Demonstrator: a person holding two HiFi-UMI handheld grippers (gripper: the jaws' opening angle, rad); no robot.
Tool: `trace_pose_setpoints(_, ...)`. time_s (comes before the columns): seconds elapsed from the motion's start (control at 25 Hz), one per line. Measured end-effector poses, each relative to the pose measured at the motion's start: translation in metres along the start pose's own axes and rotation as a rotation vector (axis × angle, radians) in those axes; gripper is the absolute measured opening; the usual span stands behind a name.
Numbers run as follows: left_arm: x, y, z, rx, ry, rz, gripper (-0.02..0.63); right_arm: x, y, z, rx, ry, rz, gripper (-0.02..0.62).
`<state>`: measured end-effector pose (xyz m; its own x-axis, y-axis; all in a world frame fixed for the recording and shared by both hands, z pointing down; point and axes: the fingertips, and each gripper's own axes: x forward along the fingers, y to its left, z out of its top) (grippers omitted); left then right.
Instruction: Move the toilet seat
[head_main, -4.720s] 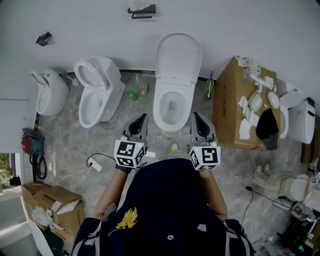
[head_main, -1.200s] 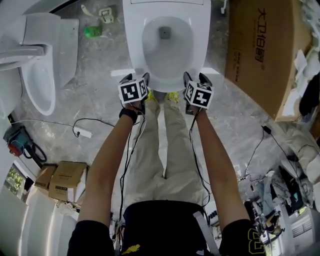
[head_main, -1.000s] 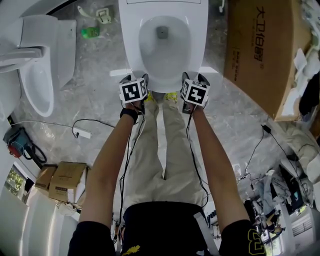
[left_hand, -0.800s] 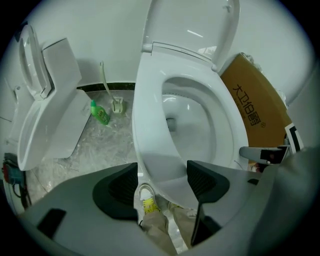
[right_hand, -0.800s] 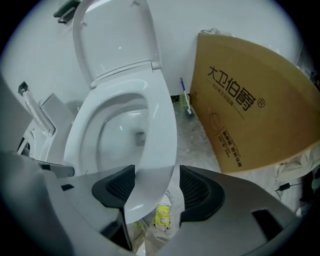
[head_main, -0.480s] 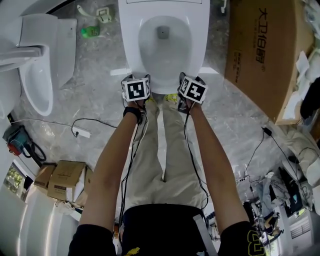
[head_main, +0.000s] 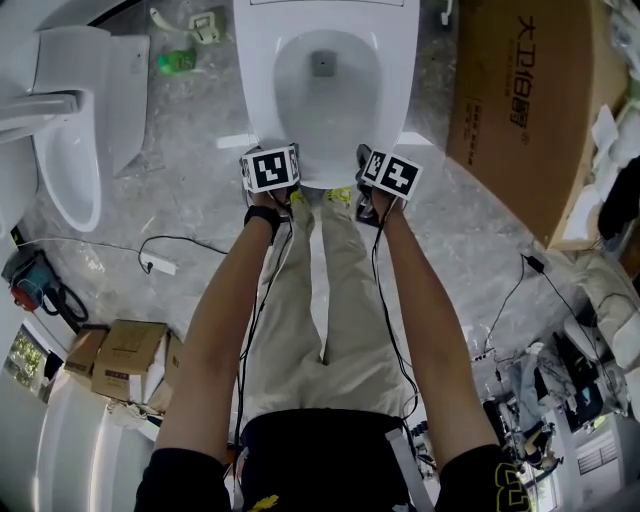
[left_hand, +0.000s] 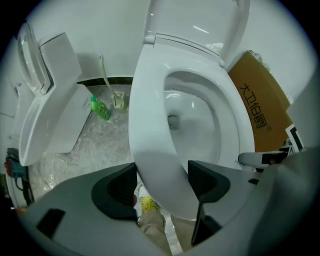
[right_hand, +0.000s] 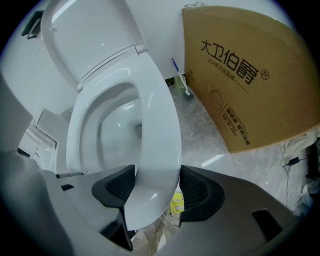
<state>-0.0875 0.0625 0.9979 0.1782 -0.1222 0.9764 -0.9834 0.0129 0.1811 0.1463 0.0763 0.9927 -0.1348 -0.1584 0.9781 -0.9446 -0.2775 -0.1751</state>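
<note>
Two toilets on floor: centre toilet (head_main: 325, 100) dead ahead, second toilet (head_main: 70, 150) at left. One large carton (head_main: 530, 100) at right. One toilet seat (head_main: 255, 90) lies down on centre toilet, lid (left_hand: 200, 20) up. Seat's long axis runs away from person toward hinge. Two tongs, equally near. Left tongs (left_hand: 162, 185) clamp front-left rim. Right tongs (right_hand: 157, 187), jaws just closing, clamp front-right rim.

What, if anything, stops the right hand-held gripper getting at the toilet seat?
Nothing, it seems, so yes: the right hand-held gripper straddles the front rim of the toilet seat, which fills the gap between its jaws. They have just closed a little.
</note>
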Motion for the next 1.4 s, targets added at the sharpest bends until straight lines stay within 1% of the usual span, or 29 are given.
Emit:
trace_pose_setpoints(0.24, -0.008, 0.004, 0.004, -0.093, 0.008, 0.007, 0.296, 0.001, -0.002, 0.000, 0.036, 0.025, 0.002, 0.295)
trace_pose_setpoints(0.44, -0.009, 0.005, 0.005, -0.124, 0.010, -0.006, 0.284, 0.001, -0.002, 0.000, 0.055, 0.037, 0.003, 0.290)
trace_pose_setpoints(0.56, -0.010, 0.005, 0.005, -0.123, 0.014, -0.014, 0.284, 0.000, -0.002, 0.000, 0.057, 0.034, 0.003, 0.290)
trace_pose_setpoints(0.72, -0.011, 0.005, 0.005, -0.112, -0.006, -0.023, 0.284, 0.000, -0.001, 0.000, 0.050, 0.040, 0.015, 0.290)
trace_pose_setpoints(1.12, -0.021, 0.002, 0.008, -0.135, 0.005, -0.033, 0.278, -0.010, 0.000, 0.002, 0.061, 0.058, 0.021, 0.285)
trace_pose_setpoints(1.4, -0.040, 0.000, 0.010, -0.143, 0.012, -0.032, 0.275, -0.028, 0.003, 0.004, 0.070, 0.064, 0.023, 0.284)
